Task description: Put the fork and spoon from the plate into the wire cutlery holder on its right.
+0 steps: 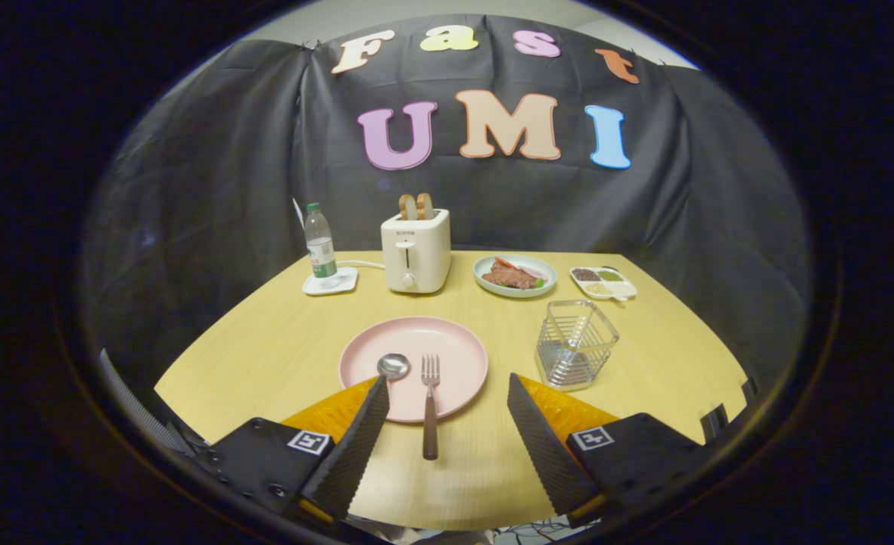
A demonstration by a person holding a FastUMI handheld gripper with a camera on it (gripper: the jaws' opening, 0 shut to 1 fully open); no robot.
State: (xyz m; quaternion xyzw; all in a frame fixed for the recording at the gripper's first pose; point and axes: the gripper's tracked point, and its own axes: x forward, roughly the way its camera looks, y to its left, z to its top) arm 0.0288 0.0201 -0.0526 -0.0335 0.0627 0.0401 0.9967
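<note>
A pink plate (454, 348) lies on the wooden table just ahead of my fingers. A fork (430, 401) with a dark handle rests on it, tines pointing away, its handle sticking out over the plate's near rim onto the table between my fingers. A spoon (393, 366) lies left of the fork, its bowl on the plate and its handle hidden behind my left finger. The empty wire cutlery holder (574, 344) stands right of the plate, just beyond my right finger. My gripper (447, 386) is open, held above the table, with nothing gripped.
Farther back stand a white toaster (415, 251) with two slices of bread, a water bottle (320, 242) on a white coaster, a plate of food (515, 275) and a small divided dish (603, 282). The table (280, 333) ends close under my fingers.
</note>
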